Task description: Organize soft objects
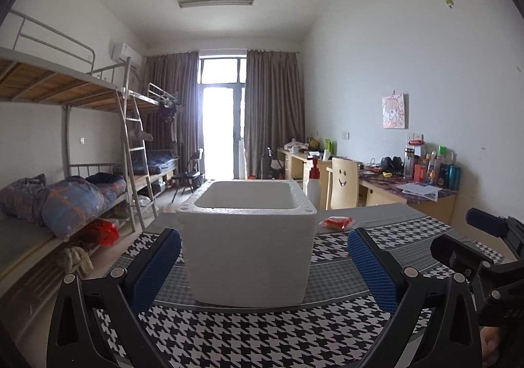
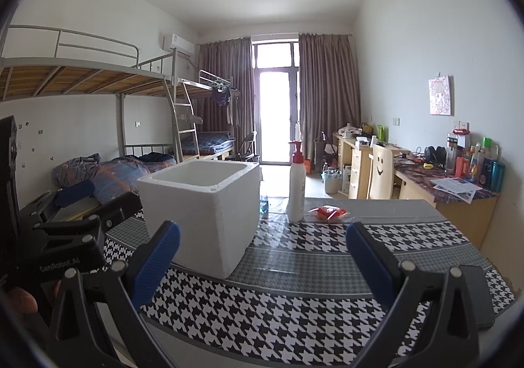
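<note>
A white foam box stands open-topped on the houndstooth table cloth; it also shows in the right wrist view. A small red packet in clear wrap lies behind it to the right, also seen from the right wrist. A white pump bottle with a red top stands next to the packet; it shows in the left wrist view too. My left gripper is open and empty, straddling the near face of the box. My right gripper is open and empty, right of the box.
The table's far edge lies just past the packet. Bunk beds with bedding stand left, desks with clutter and a smiley chair stand right. The other gripper shows at each view's side.
</note>
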`<state>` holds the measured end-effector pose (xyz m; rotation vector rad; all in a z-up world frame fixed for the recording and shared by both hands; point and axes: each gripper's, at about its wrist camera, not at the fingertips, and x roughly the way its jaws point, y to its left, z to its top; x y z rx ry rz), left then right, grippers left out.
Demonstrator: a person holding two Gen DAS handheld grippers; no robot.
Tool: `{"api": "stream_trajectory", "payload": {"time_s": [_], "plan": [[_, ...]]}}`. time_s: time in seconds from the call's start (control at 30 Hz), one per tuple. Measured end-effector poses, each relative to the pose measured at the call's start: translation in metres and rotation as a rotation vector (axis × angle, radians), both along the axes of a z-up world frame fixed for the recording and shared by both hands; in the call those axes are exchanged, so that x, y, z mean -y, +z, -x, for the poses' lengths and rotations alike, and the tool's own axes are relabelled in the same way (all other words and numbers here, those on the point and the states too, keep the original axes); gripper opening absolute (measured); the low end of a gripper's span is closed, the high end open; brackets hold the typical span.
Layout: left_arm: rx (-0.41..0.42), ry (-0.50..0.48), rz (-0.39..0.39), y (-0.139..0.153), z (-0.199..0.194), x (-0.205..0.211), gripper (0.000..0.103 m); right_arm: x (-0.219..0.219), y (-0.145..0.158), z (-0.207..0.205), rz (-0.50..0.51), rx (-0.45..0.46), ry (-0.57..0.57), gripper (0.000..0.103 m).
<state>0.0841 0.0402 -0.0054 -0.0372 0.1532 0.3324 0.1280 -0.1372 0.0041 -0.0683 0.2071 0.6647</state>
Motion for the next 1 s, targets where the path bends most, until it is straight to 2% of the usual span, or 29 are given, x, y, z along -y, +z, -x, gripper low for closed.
{"api": "stream_trajectory", "payload": {"time_s": [1.0], "plan": [[-0.030,0.005,-0.026,-0.019,0.032,0.011,0.102,0.021,-0.015,0.034,-0.025,-0.042,-0.039,0.102]]}}
